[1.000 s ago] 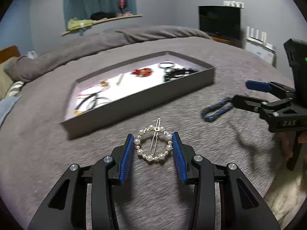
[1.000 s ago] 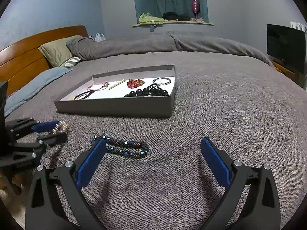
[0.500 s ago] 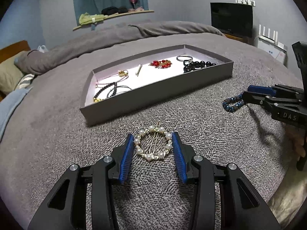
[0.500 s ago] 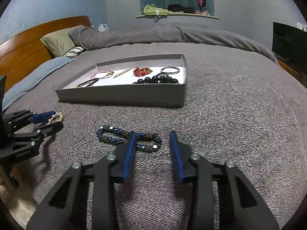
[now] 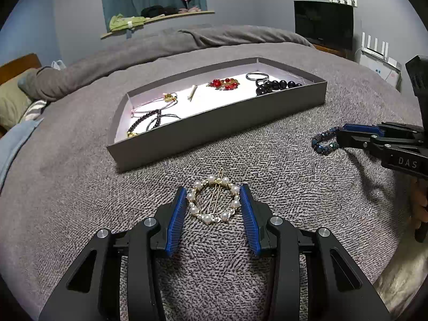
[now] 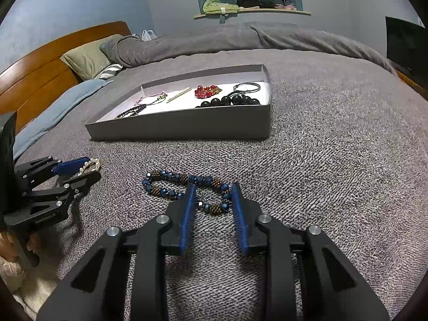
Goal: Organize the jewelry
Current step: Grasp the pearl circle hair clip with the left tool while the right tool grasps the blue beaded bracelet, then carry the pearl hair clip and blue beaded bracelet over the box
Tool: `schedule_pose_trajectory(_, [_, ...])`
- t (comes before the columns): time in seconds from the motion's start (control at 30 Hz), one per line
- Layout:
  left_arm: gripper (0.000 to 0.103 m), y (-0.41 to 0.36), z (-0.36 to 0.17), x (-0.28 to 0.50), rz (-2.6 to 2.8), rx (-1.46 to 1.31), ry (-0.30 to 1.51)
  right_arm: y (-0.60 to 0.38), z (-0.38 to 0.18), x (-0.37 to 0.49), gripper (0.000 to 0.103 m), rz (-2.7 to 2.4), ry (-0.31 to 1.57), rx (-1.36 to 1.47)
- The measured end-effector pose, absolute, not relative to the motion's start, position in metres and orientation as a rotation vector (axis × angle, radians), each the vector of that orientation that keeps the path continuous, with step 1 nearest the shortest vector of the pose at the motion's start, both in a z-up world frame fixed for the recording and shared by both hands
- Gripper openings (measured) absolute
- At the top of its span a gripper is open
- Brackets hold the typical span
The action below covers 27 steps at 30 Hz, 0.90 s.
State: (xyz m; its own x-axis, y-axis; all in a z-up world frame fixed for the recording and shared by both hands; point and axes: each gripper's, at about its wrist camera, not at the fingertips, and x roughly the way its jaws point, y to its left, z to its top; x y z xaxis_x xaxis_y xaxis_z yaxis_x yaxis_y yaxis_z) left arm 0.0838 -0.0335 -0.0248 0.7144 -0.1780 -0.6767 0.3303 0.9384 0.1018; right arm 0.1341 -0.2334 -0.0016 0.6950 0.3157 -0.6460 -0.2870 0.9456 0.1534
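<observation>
Both tongs set on the last loose pieces

Your left gripper (image 5: 213,203) stays clenched on the pearl hair clip (image 5: 213,200), just short of the grey tray (image 5: 214,123). Your right gripper (image 6: 211,203), wide a second ago, has narrowed around the blue bead bracelet (image 6: 187,187); whether it grips, you cannot tell. Lifting looks next.

Tray (image 5: 222,123): near wall hides the front strip of its floor and parts of the dark bead strand (image 5: 143,123). Blue bead bracelet (image 5: 325,140): far end hidden behind the right gripper (image 5: 345,135) in the left view. Television (image 6: 405,45): cut by the frame edge. Shelf items (image 5: 157,13): too small to identify.
</observation>
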Motion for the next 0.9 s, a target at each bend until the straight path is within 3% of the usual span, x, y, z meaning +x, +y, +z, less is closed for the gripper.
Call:
schedule_pose_trajectory(0.03, [0.042,-0.034,-0.025,0.084,-0.284,0.224,0.722,-0.233,-0.001,0.134,0.007,0.34,0.726,0.04])
schedule_pose_trajectory(0.53, [0.042,-0.033,-0.007,0.074,-0.309,0.2,0.646,-0.237,0.031,0.119,0.007,0.355,0.581,0.049])
schedule_pose_trajectory(0.9, [0.042,-0.021,0.044,0.103,-0.336,0.15,0.571,-0.221,0.088,0.136,0.007,0.384,0.469,0.027])
